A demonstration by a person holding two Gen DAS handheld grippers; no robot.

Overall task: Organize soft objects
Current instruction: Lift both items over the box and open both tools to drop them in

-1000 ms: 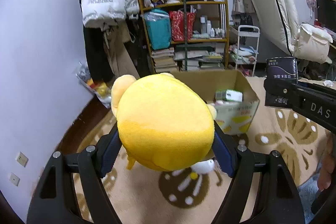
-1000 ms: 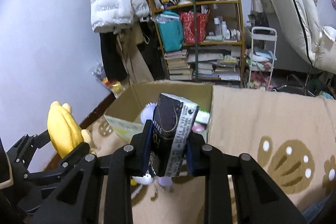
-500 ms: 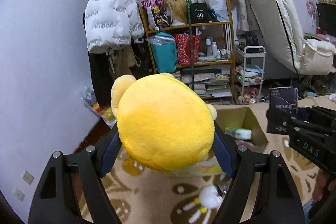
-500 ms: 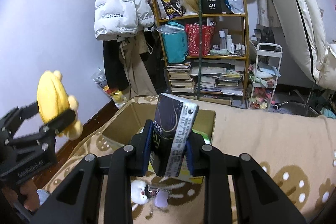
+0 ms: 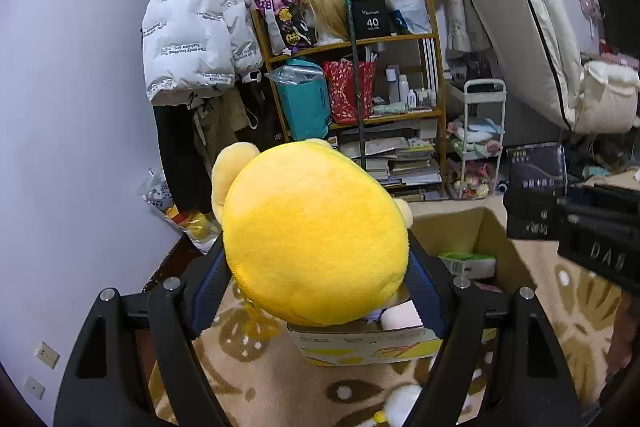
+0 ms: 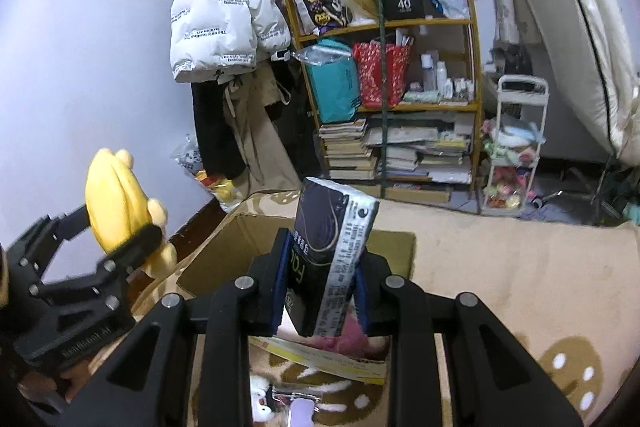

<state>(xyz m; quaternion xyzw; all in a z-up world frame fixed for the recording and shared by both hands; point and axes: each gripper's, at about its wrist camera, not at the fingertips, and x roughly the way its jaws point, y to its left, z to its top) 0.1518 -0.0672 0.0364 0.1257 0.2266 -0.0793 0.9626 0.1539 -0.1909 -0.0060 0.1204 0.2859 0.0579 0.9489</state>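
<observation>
Carrying two soft items toward the cardboard box on the beige rug; left gripper clamped on the yellow plush, jaws wide around its round body, held above the box's near-left corner; right gripper clamped tight on the dark tissue pack, over the box opening; box already holds a green-white pack and something pink, hard to identify; risk: plush bulges past the pads, a soft squeeze could let it slip out short of the box onto the rug; the two grippers sit near each other and could knock; pack's long axis stands near upright, top tilted slightly right; plush seen edge-on from the right wrist view, flat body upright; small white toy lies on the rug below the box
</observation>
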